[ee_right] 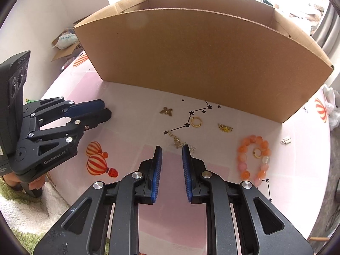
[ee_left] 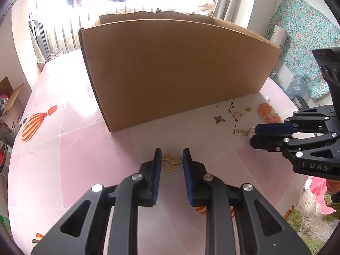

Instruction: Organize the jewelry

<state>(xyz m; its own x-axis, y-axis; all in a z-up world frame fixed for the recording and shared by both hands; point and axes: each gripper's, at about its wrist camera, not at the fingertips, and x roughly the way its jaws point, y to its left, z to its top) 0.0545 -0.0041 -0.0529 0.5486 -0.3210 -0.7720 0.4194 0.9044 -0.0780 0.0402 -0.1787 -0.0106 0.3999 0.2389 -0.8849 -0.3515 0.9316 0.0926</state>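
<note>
Left wrist view: the left gripper (ee_left: 171, 156) points down at the pink table (ee_left: 74, 159), its blue pads (ee_left: 157, 170) a narrow gap apart and pinching nothing. A gold chain (ee_left: 171, 163) lies on the table at the tips, in the gap, touched by neither pad. At 3 o'clock the right gripper (ee_left: 258, 135) comes in from the side, its jaws nearly together, tips just beside a gold charm piece (ee_left: 244, 131). Beyond that, towards 2 o'clock, lie a butterfly charm (ee_left: 219, 119), a gold ring (ee_left: 237, 114), a small gold cluster (ee_left: 248, 109) and an orange bead bracelet (ee_left: 268, 111). At 12 o'clock stands an open cardboard box (ee_left: 170, 70).

Right wrist view: the right gripper (ee_right: 172, 155) shows the same narrow gap with nothing between the pads. The charm piece (ee_right: 178, 142) lies at the tips, just beyond the gap; whether the right pad touches it I cannot tell. At 9 o'clock the left gripper (ee_right: 106, 112) hangs over the table, jaws close together. At 3 o'clock the bracelet (ee_right: 247, 148) curls round a small gold hoop (ee_right: 258, 152); a silver clasp (ee_right: 285, 141) lies further right. Towards 1 o'clock are the ring (ee_right: 196, 121) and cluster (ee_right: 225, 127), at 12 the butterfly (ee_right: 166, 111), then the box (ee_right: 201, 63).
</note>
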